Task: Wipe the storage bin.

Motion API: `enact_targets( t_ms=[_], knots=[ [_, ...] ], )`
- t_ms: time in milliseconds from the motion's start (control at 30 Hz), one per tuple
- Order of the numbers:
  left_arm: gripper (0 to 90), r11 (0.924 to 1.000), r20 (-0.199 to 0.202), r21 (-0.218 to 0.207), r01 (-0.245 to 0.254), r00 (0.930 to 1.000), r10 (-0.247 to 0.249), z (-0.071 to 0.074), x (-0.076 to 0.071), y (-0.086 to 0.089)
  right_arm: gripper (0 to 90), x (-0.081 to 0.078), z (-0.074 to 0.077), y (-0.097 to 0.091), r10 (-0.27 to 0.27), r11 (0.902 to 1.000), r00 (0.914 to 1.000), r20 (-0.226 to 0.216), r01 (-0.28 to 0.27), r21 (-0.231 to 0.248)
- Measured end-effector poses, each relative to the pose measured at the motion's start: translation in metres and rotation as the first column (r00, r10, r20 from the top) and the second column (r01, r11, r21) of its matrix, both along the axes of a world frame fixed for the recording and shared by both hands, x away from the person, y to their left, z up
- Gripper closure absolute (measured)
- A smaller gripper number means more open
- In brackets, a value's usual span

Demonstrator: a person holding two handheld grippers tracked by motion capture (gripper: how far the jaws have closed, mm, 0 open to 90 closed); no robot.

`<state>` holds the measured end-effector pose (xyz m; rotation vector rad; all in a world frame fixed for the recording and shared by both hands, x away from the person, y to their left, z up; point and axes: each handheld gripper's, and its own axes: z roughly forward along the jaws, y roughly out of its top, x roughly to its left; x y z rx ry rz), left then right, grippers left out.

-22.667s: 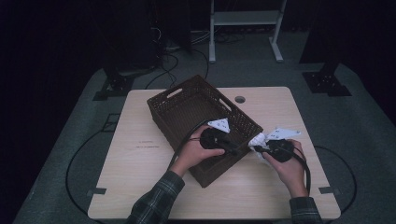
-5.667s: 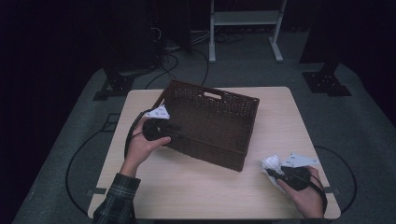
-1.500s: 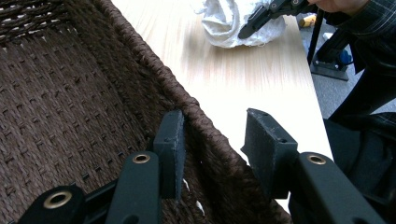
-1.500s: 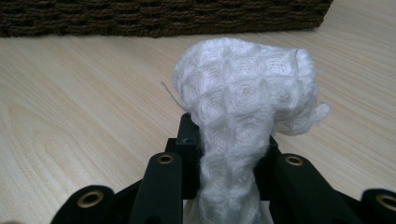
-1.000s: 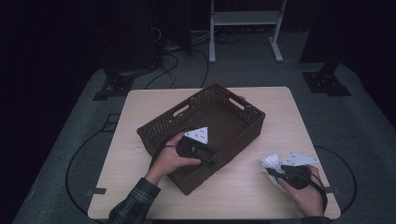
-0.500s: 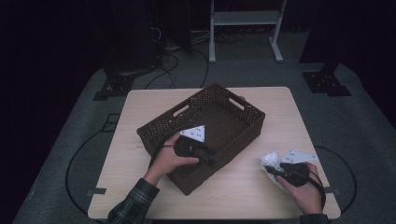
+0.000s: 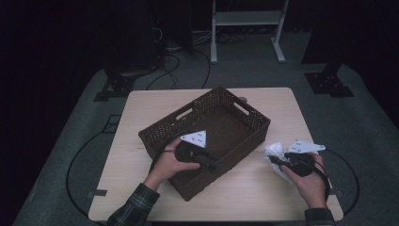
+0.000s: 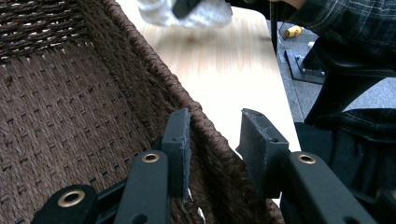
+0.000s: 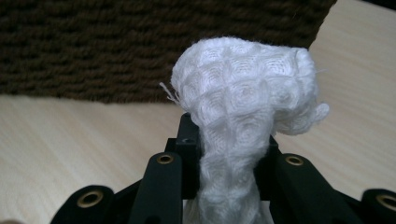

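**Cloth Clamped Beside the Basket, Not Yet Inside**

On the pale wooden table (image 7: 141, 117): a brown woven basket (image 7: 244, 113), set askew, with the long axis from near left to far right. Nothing to see inside it.

Just outside the near right wall of the basket: a white quilted cloth (image 7: 274, 151), crumpled into a ball, close to the wall but apart from it. Seems lifted a little from the table, though hard to tell for sure.

Right gripper (image 7: 277, 161): clamped tight on the cloth, with the fabric bulging out above both jaws. Points toward the basket wall, almost level, the hand behind it near the right edge of the table. Clearly the nearer hand to the cloth.

Left gripper (image 8: 215, 126): astride the near long wall of the basket, one jaw inside and against the weave, the other outside with a gap to it. Jaws apart, having just been closing around the wall, not yet pinching it. Hand low, forearm coming in from the near edge.

Probably next: lifting the cloth up and to the left, over the rim, then letting go above the basket floor. Depends on clearing the wall first.
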<state>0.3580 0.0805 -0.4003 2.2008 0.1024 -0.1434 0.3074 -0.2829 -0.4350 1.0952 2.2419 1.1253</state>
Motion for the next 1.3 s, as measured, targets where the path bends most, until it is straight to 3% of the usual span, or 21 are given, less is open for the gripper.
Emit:
enact_targets(
  t_ms=[200, 500, 733, 1067, 1300],
  knots=[
    [63.0, 1.0000, -0.005, 0.000, 0.000, 1.0000, 0.000, 0.000, 0.000, 0.000, 71.6, 0.023, 0.018, -0.005, -0.019, 0.9991, 0.9995, 0.026, 0.018, 0.038],
    [62.9, 1.0000, -0.018, -0.003, -0.002, 0.9998, 0.002, -0.001, 0.001, 0.000, 72.3, 0.051, 0.029, 0.000, -0.021, 0.9975, 0.9989, 0.043, 0.018, 0.068],
    [62.8, 1.0000, -0.019, 0.000, 0.008, 0.9998, -0.008, -0.001, 0.003, 0.000, 72.7, 0.063, 0.022, 0.008, -0.008, 0.9995, 0.9997, 0.022, 0.008, 0.031],
    [62.7, 1.0000, -0.012, 0.000, 0.005, 0.9999, -0.005, -0.001, 0.002, 0.000, 72.6, 0.078, 0.009, 0.003, 0.004, 0.9969, 0.9998, -0.022, -0.003, 0.079],
    [62.6, 1.0000, -0.010, -0.004, 0.003, 0.9999, -0.003, -0.001, 0.002, 0.000, 72.7, 0.079, 0.005, 0.003, -0.006, 0.9977, 0.9997, -0.025, 0.008, 0.068]
  ],
)
